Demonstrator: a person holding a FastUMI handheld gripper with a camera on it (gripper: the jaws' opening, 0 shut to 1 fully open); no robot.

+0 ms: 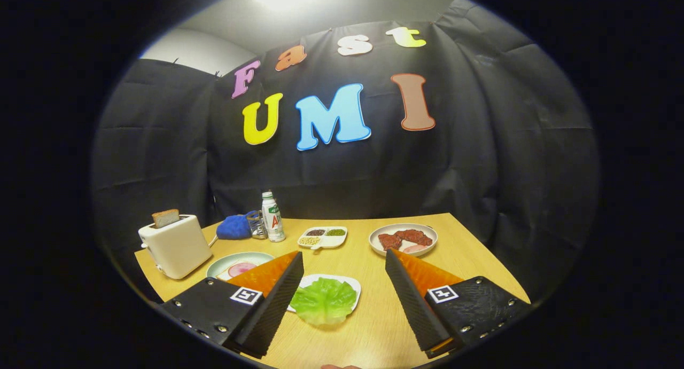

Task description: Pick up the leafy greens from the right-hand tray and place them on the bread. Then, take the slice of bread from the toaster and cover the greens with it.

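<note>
My claw (342,262) hangs above the table (470,257), fingers spread wide, nothing btwn them but air. Leafy greens (323,300) lie on a white tray (350,284) just ahead, sitting in the gap btwn the two fingers, closer to the left finger (278,299), whose edge covers part of the tray. Greens untouched as far as I can see, so step 1 not yet done. Beyond the left finger: a pale green plate (227,262) w/ smthg pinkish on it, partly hidden by the orange of the finger; I judge that's where the base bread sits, but can't make out bread there for sure. Toaster (176,245) further left, bread slice (165,217) poking up out of its slot, so step 2 also untouched. Other bits, not mine to handle: blue cloth (234,227) w/ a small glass (256,224) and a bottle (272,217) at the far edge, a divided dish (323,237) of beans or seeds, a plate of meat (403,238) beyond the right finger (414,299). Tally: nothing done, all left. Next I reckon I drop down over the greens and close on the leaf; it looks thin and floppy, tray is shallow, so risk of pinching the rim or dragging the tray.
</note>
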